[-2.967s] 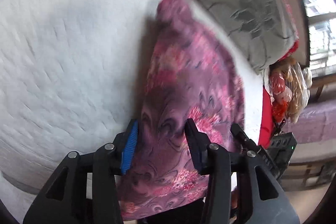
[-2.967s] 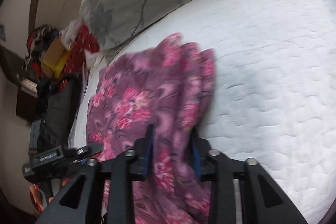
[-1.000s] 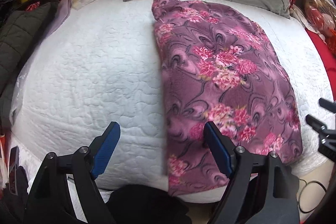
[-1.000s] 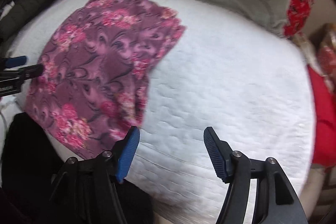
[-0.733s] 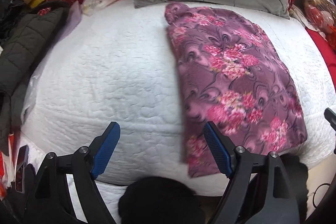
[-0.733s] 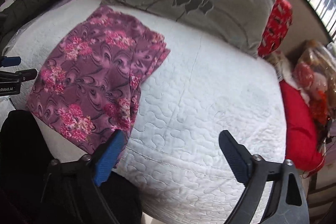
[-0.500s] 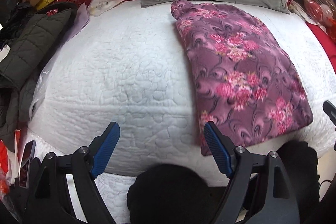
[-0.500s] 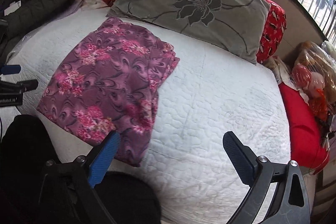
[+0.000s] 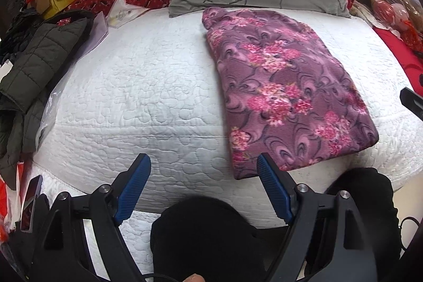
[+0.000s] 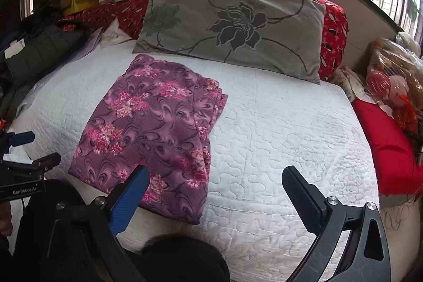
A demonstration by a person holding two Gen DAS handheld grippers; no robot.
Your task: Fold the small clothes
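Purple floral garment [image 9: 288, 94]: folded flat on white quilted bed [image 9: 137, 86]. My left tool [image 9: 203, 186], right tool [image 10: 214, 192]: both spread, empty. Further fold perhaps left.

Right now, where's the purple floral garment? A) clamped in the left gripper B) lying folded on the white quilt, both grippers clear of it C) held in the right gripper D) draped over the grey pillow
B: the purple floral garment lies flat on the white quilt, just below the grey pillow; the left gripper and right gripper are open, with nothing between their pads.
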